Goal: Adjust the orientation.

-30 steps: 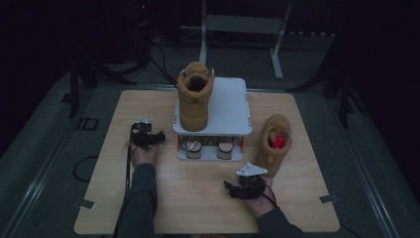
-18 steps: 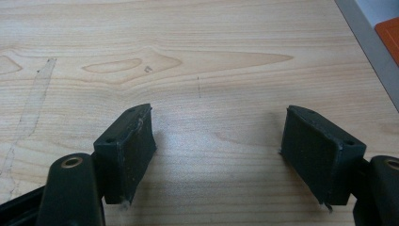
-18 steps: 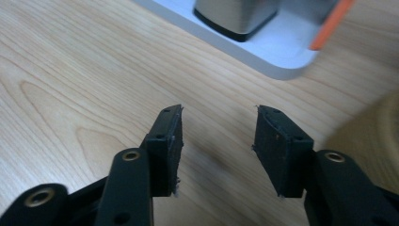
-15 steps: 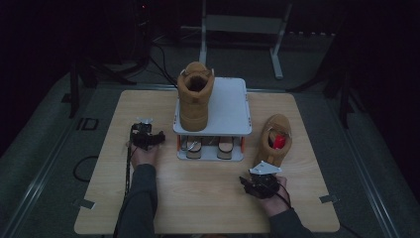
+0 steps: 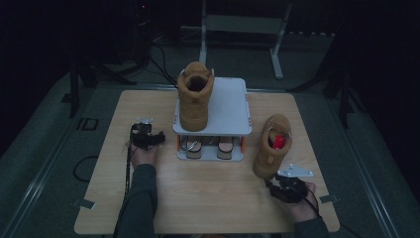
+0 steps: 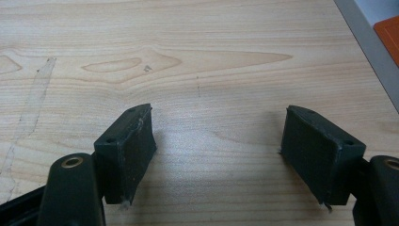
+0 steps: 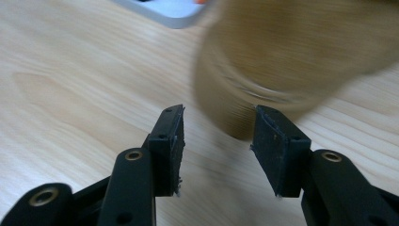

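A tan boot stands on the wooden table at the right, with something red in its opening. Just in front of its toe my right gripper is open. Its jaws have just been closing. In the right gripper view they hold nothing, and the blurred boot lies just beyond the pads. A second tan boot stands on a white rack. Left of the rack my left gripper rests open, with bare wood between its jaws.
A pair of sandals sits on the rack's lower level. The rack's grey edge lies off to the right of the left gripper. Cables and metal stand legs lie on the dark floor behind the table.
My right gripper has moved to the right along the table's front, from the middle to just before the boot's toe. The left gripper has stayed put.
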The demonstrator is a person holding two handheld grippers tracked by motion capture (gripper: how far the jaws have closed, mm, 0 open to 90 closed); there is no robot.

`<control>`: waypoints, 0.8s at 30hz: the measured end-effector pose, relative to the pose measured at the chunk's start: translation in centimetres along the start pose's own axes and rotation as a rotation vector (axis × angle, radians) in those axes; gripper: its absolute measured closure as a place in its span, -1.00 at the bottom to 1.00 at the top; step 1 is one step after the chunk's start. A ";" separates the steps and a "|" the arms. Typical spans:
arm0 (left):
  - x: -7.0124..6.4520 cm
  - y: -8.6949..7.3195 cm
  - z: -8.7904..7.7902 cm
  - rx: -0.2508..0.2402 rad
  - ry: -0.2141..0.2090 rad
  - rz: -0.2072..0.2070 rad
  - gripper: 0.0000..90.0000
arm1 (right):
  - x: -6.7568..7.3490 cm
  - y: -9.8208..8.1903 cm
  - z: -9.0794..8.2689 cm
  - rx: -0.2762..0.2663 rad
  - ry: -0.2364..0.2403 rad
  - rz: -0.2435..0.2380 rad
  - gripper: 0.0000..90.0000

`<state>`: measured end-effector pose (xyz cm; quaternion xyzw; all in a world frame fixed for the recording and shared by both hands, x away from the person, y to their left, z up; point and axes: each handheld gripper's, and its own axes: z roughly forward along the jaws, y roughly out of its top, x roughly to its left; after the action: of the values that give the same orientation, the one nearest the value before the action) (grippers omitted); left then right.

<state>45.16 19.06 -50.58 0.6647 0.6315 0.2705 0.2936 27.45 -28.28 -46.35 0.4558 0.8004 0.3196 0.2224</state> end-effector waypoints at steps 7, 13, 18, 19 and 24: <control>0.0 0.0 0.0 -0.001 0.000 -0.001 -0.41 | -3.0 0.4 -1.3 -0.012 -0.072 0.094 0.16; 0.0 0.0 0.0 -0.001 0.000 -0.001 -0.41 | -4.5 1.8 -2.0 -0.022 -0.101 0.137 0.16; 0.0 0.0 0.0 -0.001 0.000 0.000 -0.41 | -5.3 3.3 -3.0 -0.057 -0.100 0.156 0.21; 0.0 0.0 0.0 -0.001 0.000 -0.001 -0.41 | -5.4 3.7 -3.2 -0.062 -0.099 0.162 0.21; 0.0 0.0 0.0 0.000 -0.001 0.002 -0.41 | -5.7 5.2 -3.8 -0.084 -0.111 0.159 0.19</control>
<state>45.14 19.06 -50.58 0.6656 0.6306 0.2702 0.2937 30.81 -32.45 -39.64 0.5252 0.7340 0.3437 0.2594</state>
